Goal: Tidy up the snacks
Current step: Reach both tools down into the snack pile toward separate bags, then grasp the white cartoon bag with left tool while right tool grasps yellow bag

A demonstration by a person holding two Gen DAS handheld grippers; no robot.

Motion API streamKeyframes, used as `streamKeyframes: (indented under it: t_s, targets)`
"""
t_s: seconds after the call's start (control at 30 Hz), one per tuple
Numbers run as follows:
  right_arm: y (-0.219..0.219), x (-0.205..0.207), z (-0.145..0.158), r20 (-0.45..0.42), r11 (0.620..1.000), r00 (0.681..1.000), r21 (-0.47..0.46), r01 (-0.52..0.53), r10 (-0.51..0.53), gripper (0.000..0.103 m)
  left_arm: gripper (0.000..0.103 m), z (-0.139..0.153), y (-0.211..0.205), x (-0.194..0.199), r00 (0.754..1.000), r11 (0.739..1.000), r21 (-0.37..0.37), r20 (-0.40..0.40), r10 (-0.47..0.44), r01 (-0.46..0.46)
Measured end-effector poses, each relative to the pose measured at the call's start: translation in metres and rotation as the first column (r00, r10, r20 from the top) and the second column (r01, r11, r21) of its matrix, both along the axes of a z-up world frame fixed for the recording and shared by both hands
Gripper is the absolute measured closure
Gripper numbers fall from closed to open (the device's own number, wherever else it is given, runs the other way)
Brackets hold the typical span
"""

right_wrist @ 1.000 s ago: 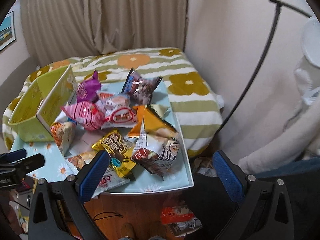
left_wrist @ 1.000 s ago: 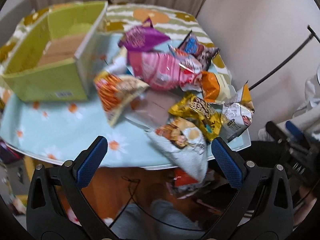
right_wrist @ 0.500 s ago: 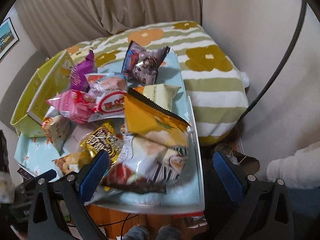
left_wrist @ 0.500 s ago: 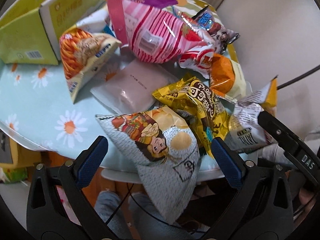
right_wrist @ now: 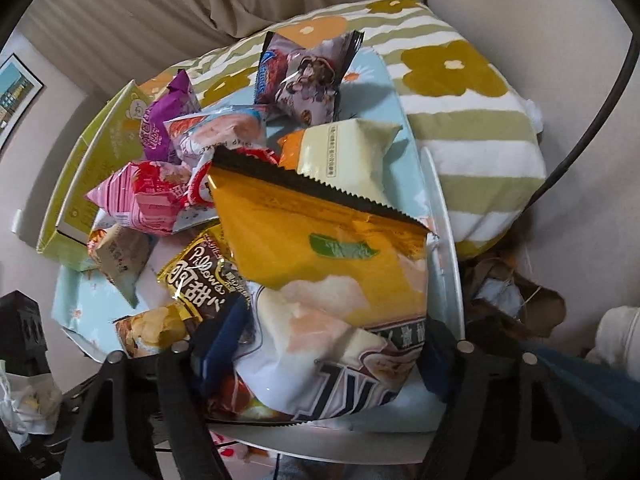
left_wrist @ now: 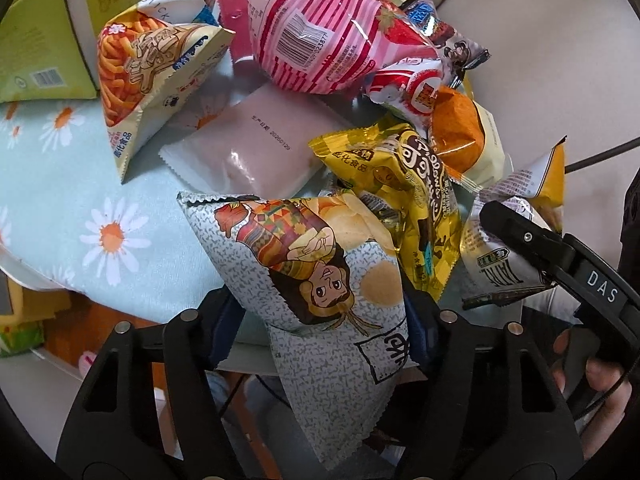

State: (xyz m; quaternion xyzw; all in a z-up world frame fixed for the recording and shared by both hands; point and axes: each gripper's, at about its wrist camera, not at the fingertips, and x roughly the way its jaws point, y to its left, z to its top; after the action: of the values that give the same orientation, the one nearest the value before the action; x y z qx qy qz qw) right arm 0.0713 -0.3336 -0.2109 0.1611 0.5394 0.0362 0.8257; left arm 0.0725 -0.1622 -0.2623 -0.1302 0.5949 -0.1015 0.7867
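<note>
I have both tools on the pile at the near edge of the surface [left_wrist: 52, 184], so I judge this the pick-up step, with nothing sorted yet. My left hand-held gripper [left_wrist: 320, 328] has its blue pads closed in on the grey speckled chip bag [left_wrist: 320, 280], which hangs over the near rim; it looks clamped, though I cannot see how firm the bite is. My right hand-held gripper [right_wrist: 320, 340] is pinched on the orange-and-white snack bag [right_wrist: 332, 272] at the near right, beside the yellow Pillows pack [right_wrist: 200, 276]. The green box [left_wrist: 40, 40] sits at the far left, open, and I take it as the likely destination. Next I would need a clean lift, since neighbouring packets touch both bags and may drag along, then a carry leftward and away over the pink striped bag [left_wrist: 312, 28].
</note>
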Motion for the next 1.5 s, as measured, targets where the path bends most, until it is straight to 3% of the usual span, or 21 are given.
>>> streamKeyframes:
  t_s: [0.2, 0.47, 0.7, 0.9, 1.2, 1.33, 1.5]
  targets:
    - [0.002, -0.007, 0.012, 0.035, 1.000, 0.999, -0.007, -0.014, 0.014, 0.042, 0.044, 0.018, 0.007, -0.015, 1.000, 1.000, 0.003, 0.026, -0.016, 0.016]
    - [0.000, -0.020, 0.037, 0.081, 1.000, 0.997, 0.000, -0.013, 0.013, 0.045, 0.046, 0.048, 0.020, -0.029, 0.997, 1.000, -0.009, 0.071, -0.019, 0.020]
    - [0.014, -0.031, 0.074, 0.151, 0.998, 0.986, -0.006, -0.063, 0.063, 0.045, 0.046, 0.100, 0.049, -0.044, 0.988, 0.999, -0.030, 0.154, 0.019, -0.015]
    - [0.041, -0.023, 0.118, 0.247, 0.991, 0.961, 0.006, -0.135, 0.129, 0.045, 0.046, 0.158, 0.093, -0.037, 0.956, 0.997, -0.025, 0.280, 0.082, -0.078]
    - [0.123, 0.020, 0.174, 0.383, 0.969, 0.893, -0.013, -0.248, 0.234, 0.045, 0.045, 0.212, 0.191, 0.018, 0.897, 0.989, -0.008, 0.420, 0.135, -0.146]
    - [0.170, 0.055, 0.186, 0.412, 0.963, 0.875, -0.021, -0.269, 0.254, 0.045, 0.046, 0.221, 0.238, 0.061, 0.894, 0.990, -0.009, 0.428, 0.134, -0.144]
    - [0.227, 0.107, 0.191, 0.400, 0.961, 0.880, -0.010, -0.275, 0.256, 0.045, 0.045, 0.223, 0.290, 0.136, 0.903, 0.993, 0.005, 0.417, 0.102, -0.114]
